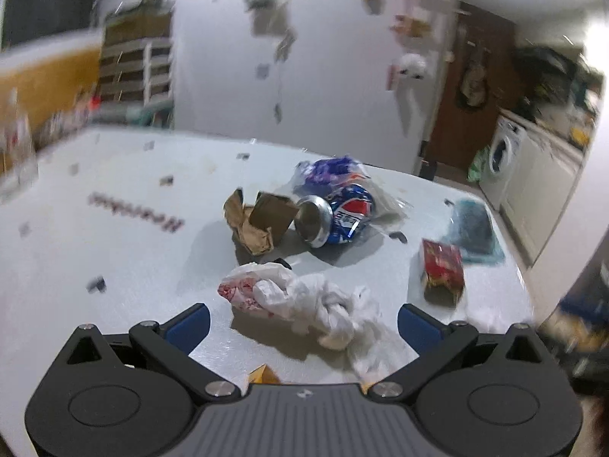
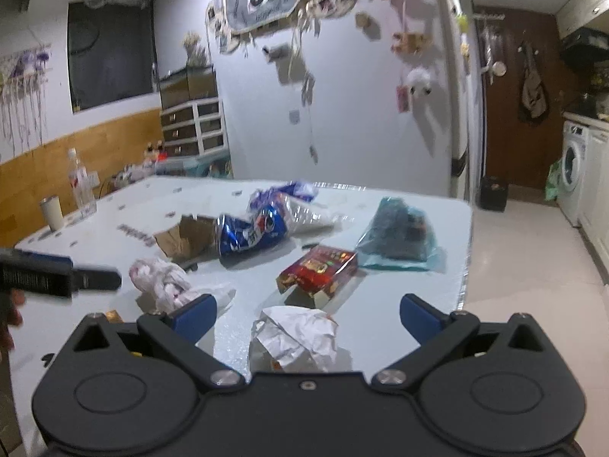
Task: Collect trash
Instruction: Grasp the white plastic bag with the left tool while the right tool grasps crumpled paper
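Trash surrounds our crushed can (image 1: pixel 344 215): white bag (image 1: pixel 304 301) lies nearer, between our spread left gripper (image 1: pixel 303 321); right gripper (image 2: pixel 308 314) gapes over crumpled paper (image 2: pixel 297 333).

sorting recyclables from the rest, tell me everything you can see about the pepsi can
The pepsi can is a blue metal drink can with the red, white and blue logo, badly crushed and dented through the middle. It lies on its side on the white table, its silver end facing the left wrist camera. It sits beside the torn brown cardboard, touching or nearly so, and rests against a clear plastic bag behind it. Neither gripper touches it.
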Motion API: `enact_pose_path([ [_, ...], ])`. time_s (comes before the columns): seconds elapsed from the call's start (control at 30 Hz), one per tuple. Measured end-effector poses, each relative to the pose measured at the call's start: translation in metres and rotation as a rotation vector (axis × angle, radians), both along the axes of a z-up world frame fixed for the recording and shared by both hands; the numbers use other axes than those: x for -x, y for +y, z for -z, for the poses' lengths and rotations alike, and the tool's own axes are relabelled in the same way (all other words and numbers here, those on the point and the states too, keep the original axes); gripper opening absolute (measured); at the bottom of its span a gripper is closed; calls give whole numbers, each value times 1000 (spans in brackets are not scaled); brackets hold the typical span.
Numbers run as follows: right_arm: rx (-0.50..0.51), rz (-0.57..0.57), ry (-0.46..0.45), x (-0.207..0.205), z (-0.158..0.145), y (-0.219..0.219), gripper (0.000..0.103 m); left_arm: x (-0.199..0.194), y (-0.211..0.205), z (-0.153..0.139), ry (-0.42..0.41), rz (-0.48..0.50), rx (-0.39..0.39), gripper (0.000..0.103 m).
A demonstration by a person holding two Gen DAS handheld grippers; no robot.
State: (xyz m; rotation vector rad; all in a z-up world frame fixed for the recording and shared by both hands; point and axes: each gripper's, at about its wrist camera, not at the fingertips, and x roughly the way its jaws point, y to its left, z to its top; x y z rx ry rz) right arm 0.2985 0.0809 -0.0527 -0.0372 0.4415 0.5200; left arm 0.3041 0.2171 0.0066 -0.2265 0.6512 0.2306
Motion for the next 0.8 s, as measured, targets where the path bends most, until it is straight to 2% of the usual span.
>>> enact_pose_path([
  [0.3, 59, -101, 56, -29, 26, 23, 89, -29, 17, 9, 60, -155, 339, 102],
  [0.4, 79, -145, 72, -32, 31, 29, 84, -35, 16, 19, 74, -210, 417, 101],
  [0.6, 103, -172, 80, -36, 40, 35, 73, -43, 14, 34, 45, -369, 480, 98],
  [0.67, 102, -172, 76, -36, 41, 35, 71, -44, 11, 35, 12, -420, 475, 98],
  [0.77, 79, -189, 69, -34, 41, 31, 64, -51, 11, 38, 19, -497, 483, 98],
  [0.8, 73, -197, 65, -33, 42, 31, 62, -54, 9, 38, 20, -520, 458, 98],
])
